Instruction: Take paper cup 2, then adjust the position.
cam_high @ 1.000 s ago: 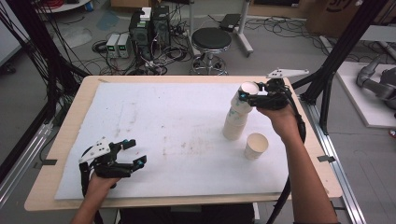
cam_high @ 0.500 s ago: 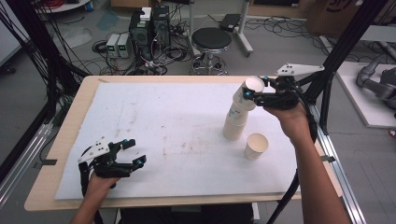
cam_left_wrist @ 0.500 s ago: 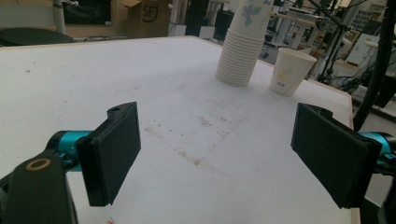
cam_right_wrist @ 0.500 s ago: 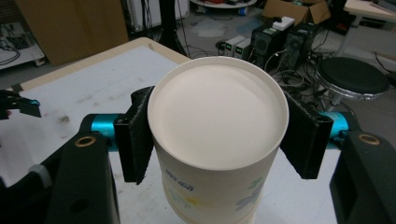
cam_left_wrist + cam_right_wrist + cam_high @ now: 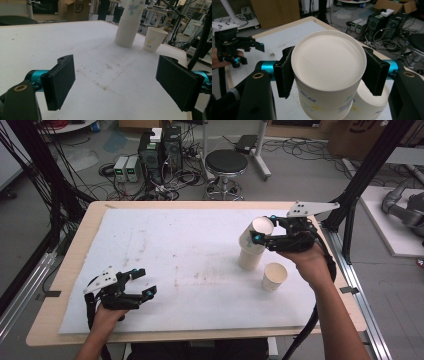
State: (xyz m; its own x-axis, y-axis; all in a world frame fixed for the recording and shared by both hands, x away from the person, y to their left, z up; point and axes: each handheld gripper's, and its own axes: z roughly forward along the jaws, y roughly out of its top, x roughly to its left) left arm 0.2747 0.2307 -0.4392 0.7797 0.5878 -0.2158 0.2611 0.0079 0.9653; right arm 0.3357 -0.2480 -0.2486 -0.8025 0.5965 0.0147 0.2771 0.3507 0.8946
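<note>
Gripping the top cup [image 5: 261,231] of the stack of paper cups [image 5: 248,256], the right tongs [image 5: 270,236] have just been closing, and their black pads now press on the cup's rim from both sides, as the right gripper view [image 5: 329,62] shows. That cup is tilted and lifted partly off the stack below it, which stands on the white surface [image 5: 190,250] at about three o'clock from its middle. A single paper cup [image 5: 274,276] stands upright just beside the stack, toward five o'clock from it and apart from it, near the surface's right edge.

The left tongs [image 5: 145,282] rest low over the surface near its eight o'clock corner, jaws wide apart with nothing between them; the left gripper view [image 5: 115,85] shows only stained white surface between the pads. From that view the stack [image 5: 126,30] and the single cup [image 5: 155,38] sit toward one o'clock, well apart from the left tongs.

Between the two hands the surface lies open, a broad bare stretch from the left edge to the stack. The wooden border [image 5: 75,255] runs round the white sheet, and a stool [image 5: 226,164] stands on the floor beyond the far edge at twelve o'clock.
</note>
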